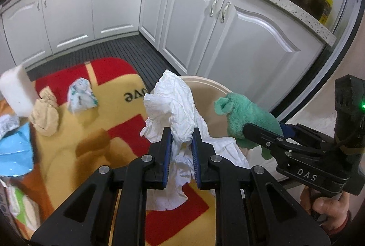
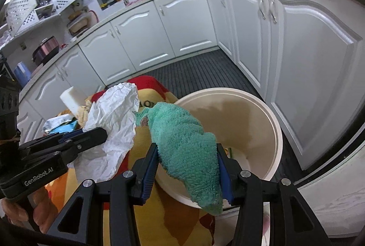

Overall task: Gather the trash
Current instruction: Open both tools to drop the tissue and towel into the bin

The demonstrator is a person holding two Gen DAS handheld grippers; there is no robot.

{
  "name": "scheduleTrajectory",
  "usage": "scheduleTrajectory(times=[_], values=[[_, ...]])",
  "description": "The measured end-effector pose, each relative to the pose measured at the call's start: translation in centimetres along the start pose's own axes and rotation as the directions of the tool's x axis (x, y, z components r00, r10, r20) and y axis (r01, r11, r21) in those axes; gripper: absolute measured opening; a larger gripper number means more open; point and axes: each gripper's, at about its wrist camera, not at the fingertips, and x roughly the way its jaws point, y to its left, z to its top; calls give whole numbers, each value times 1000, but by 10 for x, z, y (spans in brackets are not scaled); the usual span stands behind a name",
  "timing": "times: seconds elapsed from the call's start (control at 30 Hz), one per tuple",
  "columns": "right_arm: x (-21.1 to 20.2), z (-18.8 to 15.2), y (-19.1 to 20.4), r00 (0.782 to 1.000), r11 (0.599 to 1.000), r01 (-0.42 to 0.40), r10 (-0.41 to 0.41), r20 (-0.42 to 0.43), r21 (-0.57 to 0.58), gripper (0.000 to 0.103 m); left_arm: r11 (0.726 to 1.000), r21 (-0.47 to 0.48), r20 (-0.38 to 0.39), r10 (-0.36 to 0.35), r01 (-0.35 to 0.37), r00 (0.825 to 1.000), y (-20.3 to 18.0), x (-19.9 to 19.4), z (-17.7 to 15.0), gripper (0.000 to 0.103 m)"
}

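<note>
We had the cream waste bin [image 2: 262, 113] standing on the dark ribbed floor mat at the right edge of the red-and-yellow rug [image 1: 75, 132], its mouth open and mostly bare inside, with only a small scrap showing at the bottom. Both pieces of trash were in the air beside it.

The right claw [image 2: 187, 168] was clamped on the green fuzzy cloth [image 2: 182, 143], which hung over the near rim of the bin, its tail drooping outside the wall. The left claw [image 1: 181, 154] pinched the crumpled white tissue paper [image 1: 173, 109] just left of the bin, above the rug's right edge.

To do the drop well, we judged that each claw needed to travel further over the bin's middle before its jaws parted; otherwise the cloth's trailing end could catch the rim and slide out. Releasing one at a time seemed wiser, the heavier cloth first, so the light paper would not be knocked aside.

More remained on the rug's left side: a tan paper wad [image 1: 44, 113], a printed wrapper [image 1: 82, 95], a white foam block [image 1: 16, 91].
</note>
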Motion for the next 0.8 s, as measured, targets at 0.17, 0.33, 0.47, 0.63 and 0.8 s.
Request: scheduleTrajectory(times=[0.17,0.33,0.47,0.63,0.8], values=[[5,0,-8,999,998,54,-54,-1,16,54,999,-10,-24,-34,34,999,-1,12,-4,20],[5,-1,-11,996,996,92,-92,-2,11,54,998,-42,-55,-47,44,997,1,20,-8,28],[1,-2,-11,996,996,89,-89,-3,13,54,994,-76,-58,-81,77,995,6,20,-11,43],[-1,-4,-14,997,996,74,-74,-15,47,54,991,-95,-35,-95,92,995,5,15,-10,51],[-9,-5,-14,997,996,77,-76,-8,45,54,993,-87,-29,-81,79,996,5,10,-11,51]])
